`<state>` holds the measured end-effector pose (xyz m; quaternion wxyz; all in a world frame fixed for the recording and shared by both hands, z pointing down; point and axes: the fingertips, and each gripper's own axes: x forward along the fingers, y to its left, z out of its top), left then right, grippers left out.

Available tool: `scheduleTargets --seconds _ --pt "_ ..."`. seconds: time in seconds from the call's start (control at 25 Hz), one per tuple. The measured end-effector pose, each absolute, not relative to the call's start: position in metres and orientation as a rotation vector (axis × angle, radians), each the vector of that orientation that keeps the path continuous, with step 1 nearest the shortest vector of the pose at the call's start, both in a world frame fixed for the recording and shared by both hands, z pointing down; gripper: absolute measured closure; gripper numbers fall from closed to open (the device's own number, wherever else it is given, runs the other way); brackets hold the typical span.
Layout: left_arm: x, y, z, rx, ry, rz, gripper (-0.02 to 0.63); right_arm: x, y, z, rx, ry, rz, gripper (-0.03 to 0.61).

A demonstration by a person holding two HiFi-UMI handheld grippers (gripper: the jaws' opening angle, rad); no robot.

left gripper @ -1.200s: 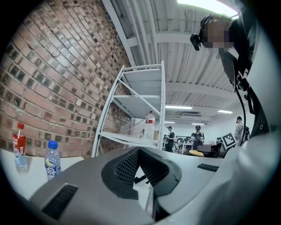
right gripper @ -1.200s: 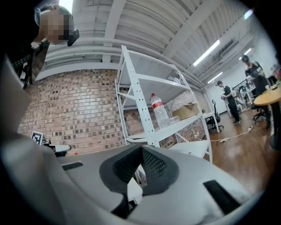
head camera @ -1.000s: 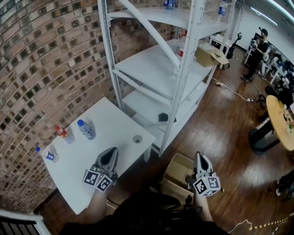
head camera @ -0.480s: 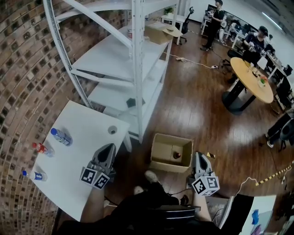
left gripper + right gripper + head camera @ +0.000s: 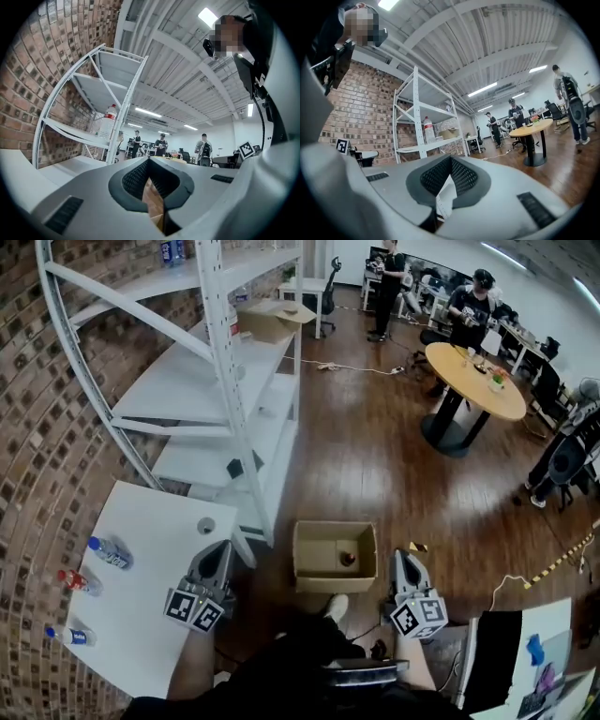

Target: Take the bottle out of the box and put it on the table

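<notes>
While bottle (image 5: 348,559) lies in open-topped box (image 5: 335,583) | table (image 5: 155,554) edge near box's left

Matt grey plastic shell on my left gripper (image 5: 149,160), smooth and dull, and the fingers (image 5: 135,178) are lined with black pads, finely ribbed like mesh. It's the same grey plastic and black textured lining on my right gripper (image 5: 450,159). Below me, the plain brown cardboard box (image 5: 335,542) is matt paperboard. The dark wooden plank floor (image 5: 375,456) is polished and catching a sheen. There's the smooth white tabletop (image 5: 150,634) with clear plastic bottles (image 5: 110,552), the white painted metal shelving rack (image 5: 225,381) and the rough red brick wall (image 5: 47,409).
</notes>
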<state>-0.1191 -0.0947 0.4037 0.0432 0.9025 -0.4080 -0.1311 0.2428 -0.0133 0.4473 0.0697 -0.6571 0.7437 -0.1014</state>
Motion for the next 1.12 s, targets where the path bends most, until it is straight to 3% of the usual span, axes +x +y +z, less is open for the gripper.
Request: scheduleTargets --seconds 1.12 --pt "0.034 -0.217 0.398 2.838 -0.977 -0.368 0.611 0.357 -0.094 0.436 -2.107 2.117 -0.274 0.575"
